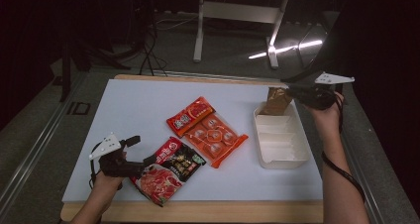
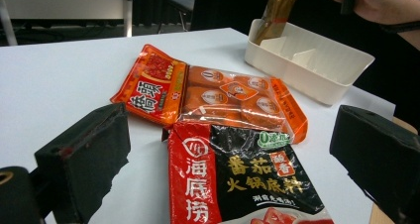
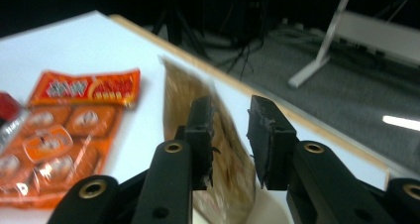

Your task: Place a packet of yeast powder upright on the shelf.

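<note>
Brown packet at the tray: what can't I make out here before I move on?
- Brown packet, right gripper view: motion-blurred, print unreadable; the right hand-held gripper covers part of it, so pad contact is unclear.
- Same packet, high view: lower end hidden behind the white tray wall.
- Red-and-black sauce packet, left gripper view: bottom cut off by the frame edge.

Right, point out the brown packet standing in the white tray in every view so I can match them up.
High view: the brown packet stands upright in the white tray's far end, beside the right gripper.
Left gripper view: the packet is at top centre-right, rising from the tray's far corner.
Right gripper view: the packet is at centre, blurred, behind the jaws.
Shared landmark: the orange packet on the table.
</note>
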`<action>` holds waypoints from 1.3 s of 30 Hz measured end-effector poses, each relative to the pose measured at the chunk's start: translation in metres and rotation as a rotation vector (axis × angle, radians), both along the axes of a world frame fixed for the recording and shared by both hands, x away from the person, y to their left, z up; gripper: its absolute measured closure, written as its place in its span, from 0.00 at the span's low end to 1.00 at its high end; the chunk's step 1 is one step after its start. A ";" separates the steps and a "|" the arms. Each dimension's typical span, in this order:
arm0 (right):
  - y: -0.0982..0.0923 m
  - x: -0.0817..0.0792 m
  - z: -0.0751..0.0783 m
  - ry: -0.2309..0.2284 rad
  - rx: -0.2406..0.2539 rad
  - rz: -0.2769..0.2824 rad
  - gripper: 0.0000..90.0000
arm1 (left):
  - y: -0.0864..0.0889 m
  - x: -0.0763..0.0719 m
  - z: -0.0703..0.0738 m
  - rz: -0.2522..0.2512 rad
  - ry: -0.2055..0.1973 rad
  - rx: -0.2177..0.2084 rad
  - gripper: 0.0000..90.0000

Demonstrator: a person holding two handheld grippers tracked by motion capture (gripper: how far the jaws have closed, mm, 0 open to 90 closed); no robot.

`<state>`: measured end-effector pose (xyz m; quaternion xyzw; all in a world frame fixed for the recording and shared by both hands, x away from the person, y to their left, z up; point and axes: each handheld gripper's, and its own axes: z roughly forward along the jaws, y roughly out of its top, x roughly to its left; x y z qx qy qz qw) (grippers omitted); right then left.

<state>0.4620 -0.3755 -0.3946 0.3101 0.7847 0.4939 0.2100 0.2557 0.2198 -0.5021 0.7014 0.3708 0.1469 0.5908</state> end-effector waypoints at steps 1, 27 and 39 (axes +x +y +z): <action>0.001 -0.003 0.006 -0.019 -0.003 -0.004 0.76 | 0.000 0.000 0.000 0.000 -0.001 0.003 0.03; 0.082 -0.120 0.025 0.004 0.113 0.012 0.12 | -0.008 -0.006 0.013 -0.083 0.002 0.044 0.05; 0.103 -0.171 0.015 -0.013 0.129 0.087 0.15 | -0.005 0.005 0.018 -0.108 0.065 0.094 0.06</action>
